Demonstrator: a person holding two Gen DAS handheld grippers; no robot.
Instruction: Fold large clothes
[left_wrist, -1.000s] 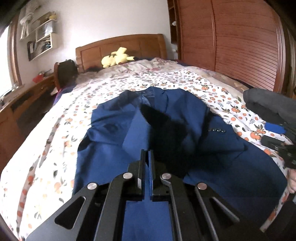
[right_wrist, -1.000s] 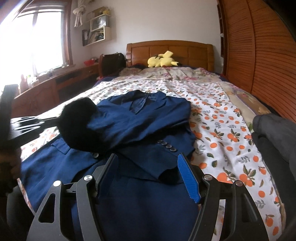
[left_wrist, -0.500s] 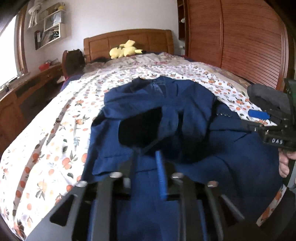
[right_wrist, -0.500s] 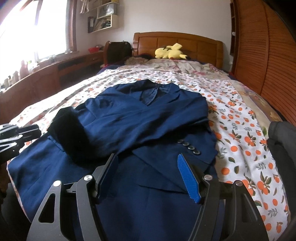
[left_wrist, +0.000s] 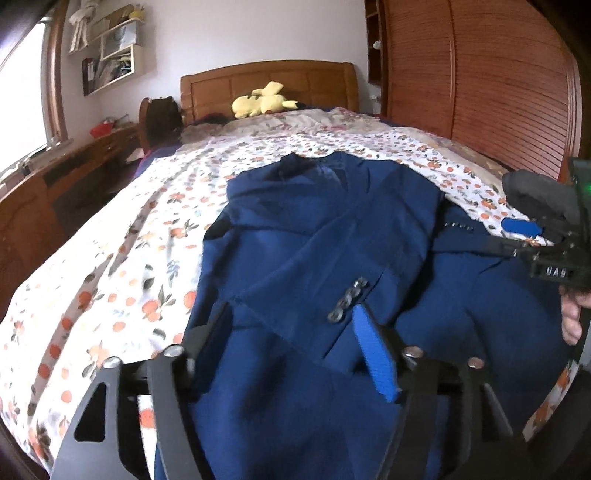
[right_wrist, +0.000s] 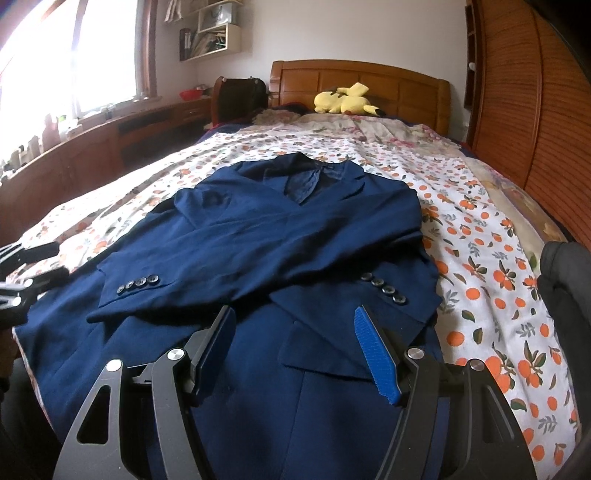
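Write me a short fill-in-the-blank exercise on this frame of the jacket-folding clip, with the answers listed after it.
1. The navy jacket lies with both ____ folded across its front.
2. The yellow plush toy rests by the bed's wooden ____.
3. The right gripper hangs over the jacket with its jaws ____ and nothing between them.
4. The bedsheet is printed with small ____.

Answers: sleeves; headboard; open; oranges

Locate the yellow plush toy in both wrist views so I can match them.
Left wrist: yellow plush toy top centre, lying against the wooden headboard.
Right wrist: yellow plush toy top, right of centre, against the same headboard.
Shared landmark: navy jacket spread on the bed.
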